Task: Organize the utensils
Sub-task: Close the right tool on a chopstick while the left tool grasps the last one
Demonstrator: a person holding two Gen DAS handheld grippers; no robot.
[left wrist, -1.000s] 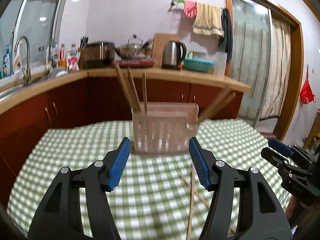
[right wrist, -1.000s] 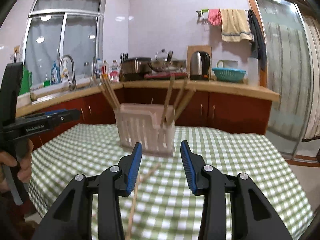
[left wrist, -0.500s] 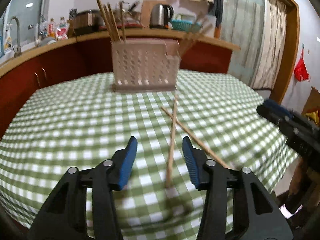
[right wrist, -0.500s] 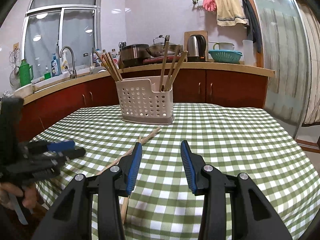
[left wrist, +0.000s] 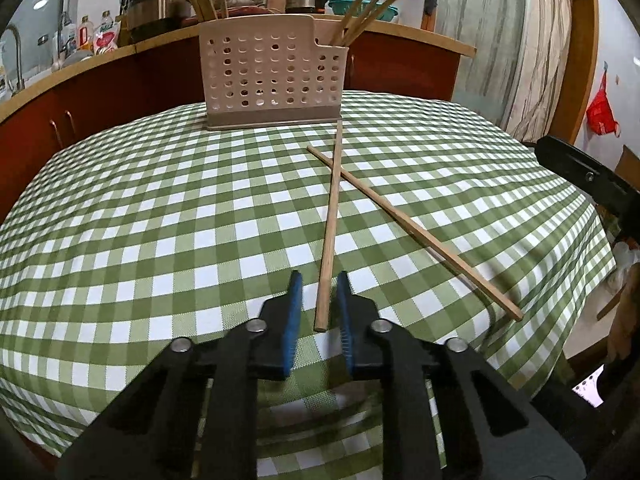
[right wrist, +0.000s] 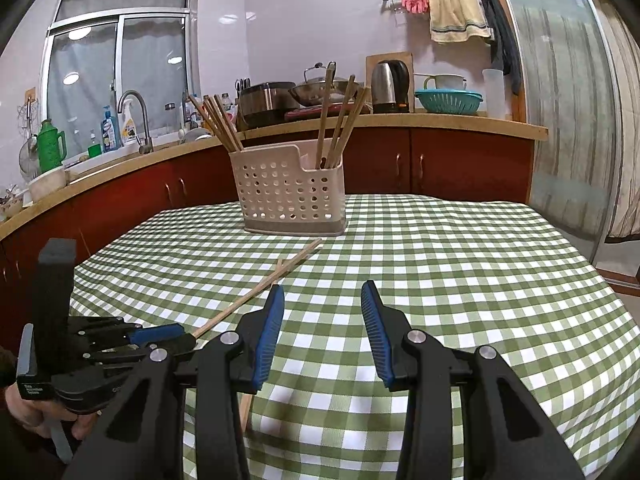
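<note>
Two wooden chopsticks lie crossed on the green checked tablecloth. My left gripper (left wrist: 319, 292) is low over the table with its jaws narrowed around the near end of one chopstick (left wrist: 330, 220); small gaps still show on both sides. The other chopstick (left wrist: 416, 232) runs off to the right. A beige perforated utensil holder (left wrist: 272, 76) with several chopsticks stands at the table's far side. My right gripper (right wrist: 322, 328) is open and empty above the table. In its view I see the left gripper (right wrist: 160, 336), the chopstick (right wrist: 260, 284) and the holder (right wrist: 292, 188).
The round table (right wrist: 480, 264) drops off at its near and right edges. A kitchen counter (right wrist: 440, 120) with kettle, pots, a teal colander and a sink runs behind the table. The right gripper's body (left wrist: 588, 180) shows at the right of the left wrist view.
My left gripper has dropped down to the table and its jaws have narrowed around the end of one chopstick. My right gripper has pulled back and stayed open.
</note>
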